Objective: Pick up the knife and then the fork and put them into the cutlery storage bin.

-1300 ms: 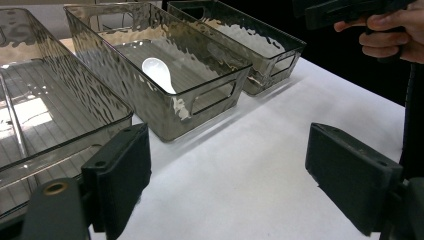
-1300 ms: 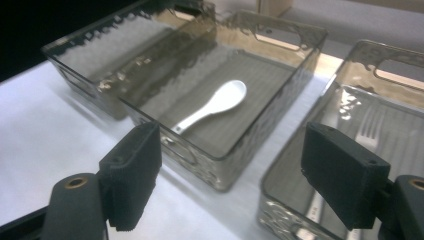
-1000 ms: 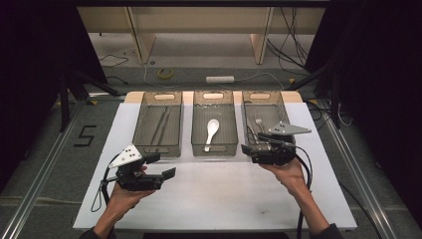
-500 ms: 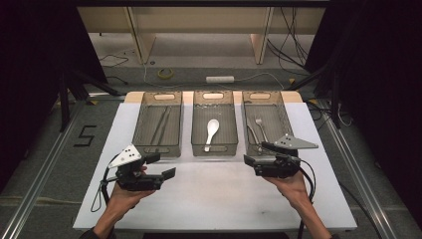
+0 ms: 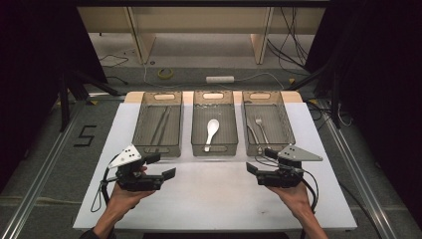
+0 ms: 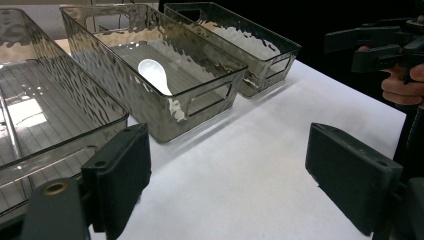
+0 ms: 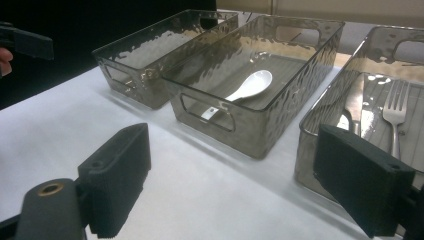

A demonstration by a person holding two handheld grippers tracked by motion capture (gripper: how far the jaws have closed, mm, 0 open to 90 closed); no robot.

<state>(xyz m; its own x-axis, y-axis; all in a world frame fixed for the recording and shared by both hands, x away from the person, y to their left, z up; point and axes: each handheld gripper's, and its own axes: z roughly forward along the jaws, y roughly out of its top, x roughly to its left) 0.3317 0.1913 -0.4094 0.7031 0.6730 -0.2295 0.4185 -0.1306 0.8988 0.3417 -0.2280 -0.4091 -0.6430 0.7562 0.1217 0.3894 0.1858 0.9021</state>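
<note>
White board [image 5: 214, 199] covers the table under my two grippers, and beyond its 12 o'clock edge I see grey floor with a power strip [image 5: 220, 78], loose cables and a roll of tape [image 5: 165, 73].

Three smoky clear bins sit in a row along the far half of the board. From the high view, the left bin [image 5: 142, 127] at 11 o'clock holds long thin dark utensils I can't identify. The middle bin [image 5: 197, 130] at 12 o'clock holds a white spoon [image 5: 211, 131], bowl toward 12, handle toward 6. The right bin [image 5: 284, 124] at 1 o'clock holds a fork [image 5: 261, 128] and a knife [image 5: 251, 133] lying side by side; in the right gripper view the knife [image 7: 354, 102] lies at 9 o'clock of the fork [image 7: 395, 115].

My left gripper [image 5: 160, 166] hovers at 8 o'clock on the board, just short of the left bin's near end, jaws parted wide with nothing between them; its own view shows only bare white surface in the gap [image 6: 227, 172]. My right gripper [image 5: 259, 160] sits at 4 o'clock, near the right bin's near end, jaws likewise spread and empty [image 7: 232, 172]. Each is held in a hand: left hand [image 5: 122, 196], right hand [image 5: 293, 193]. The two grippers are well apart.
</note>
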